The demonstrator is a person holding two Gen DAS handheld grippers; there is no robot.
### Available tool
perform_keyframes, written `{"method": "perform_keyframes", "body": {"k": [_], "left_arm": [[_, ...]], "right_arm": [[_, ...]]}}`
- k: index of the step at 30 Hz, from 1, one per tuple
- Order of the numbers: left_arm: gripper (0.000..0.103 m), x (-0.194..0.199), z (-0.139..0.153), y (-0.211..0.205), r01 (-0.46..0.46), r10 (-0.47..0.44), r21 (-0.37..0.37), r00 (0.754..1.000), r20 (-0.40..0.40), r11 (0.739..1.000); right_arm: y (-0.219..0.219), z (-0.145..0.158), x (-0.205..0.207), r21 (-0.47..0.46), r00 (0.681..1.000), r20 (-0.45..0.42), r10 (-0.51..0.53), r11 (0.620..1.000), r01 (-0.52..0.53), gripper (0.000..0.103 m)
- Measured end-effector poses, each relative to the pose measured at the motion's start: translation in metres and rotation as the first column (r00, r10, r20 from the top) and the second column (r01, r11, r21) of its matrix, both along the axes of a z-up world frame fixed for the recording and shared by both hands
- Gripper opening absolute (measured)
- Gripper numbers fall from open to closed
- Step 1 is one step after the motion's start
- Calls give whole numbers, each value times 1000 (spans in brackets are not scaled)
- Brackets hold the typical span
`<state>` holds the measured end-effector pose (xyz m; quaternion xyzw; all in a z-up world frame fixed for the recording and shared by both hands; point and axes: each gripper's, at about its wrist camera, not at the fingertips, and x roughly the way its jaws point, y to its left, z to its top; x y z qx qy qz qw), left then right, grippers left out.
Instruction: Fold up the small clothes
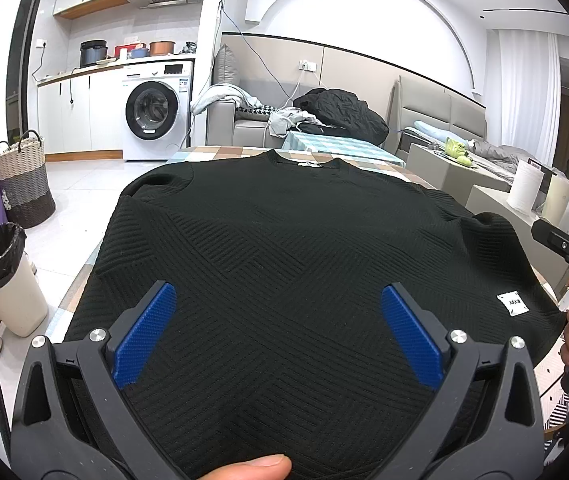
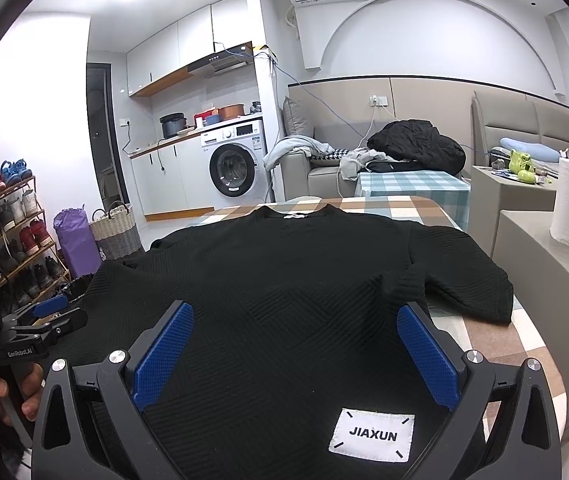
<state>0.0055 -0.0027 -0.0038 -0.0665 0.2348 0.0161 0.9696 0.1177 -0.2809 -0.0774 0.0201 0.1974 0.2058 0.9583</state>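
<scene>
Black ribbed knit covers most of both views: a short-sleeved top (image 1: pixel 284 240) lies spread flat on a table with a checked cloth (image 2: pixel 496 332). Its long axis runs from hem to collar, with the collar (image 1: pixel 308 162) pointing away from the person, toward the sofa (image 2: pixel 324 168) and the washing machine (image 1: pixel 156 114), and the hem at the near edge. One sleeve (image 2: pixel 468 280) reaches out to the right and lies on the cloth; the other sleeve (image 1: pixel 152 186) sits at the far left corner. A white patch (image 2: pixel 370 434) reading JIAXUN is sewn near the hem on the right side.

Above the near left part of the top, the left gripper (image 1: pixel 280 328) has its blue fingers (image 1: pixel 144 336) spread wide with nothing between them. Over the near right part, around the patch, the right gripper (image 2: pixel 296 348) also has its blue fingers (image 2: pixel 428 356) spread wide and empty. I cannot tell whether either gripper touches the fabric. A hand (image 2: pixel 24 388) holds the left gripper's handle at the left edge of the right wrist view.
</scene>
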Motion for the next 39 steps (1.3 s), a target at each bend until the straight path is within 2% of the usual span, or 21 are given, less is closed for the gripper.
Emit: {"method": "perform_keyframes", "body": {"k": [39], "left_arm": [[102,1,0,0,1,-1,0,1000,-1,1000]], "right_arm": [[-2,-3,1,-2,1000,0,1,1000,-1,103]]}}
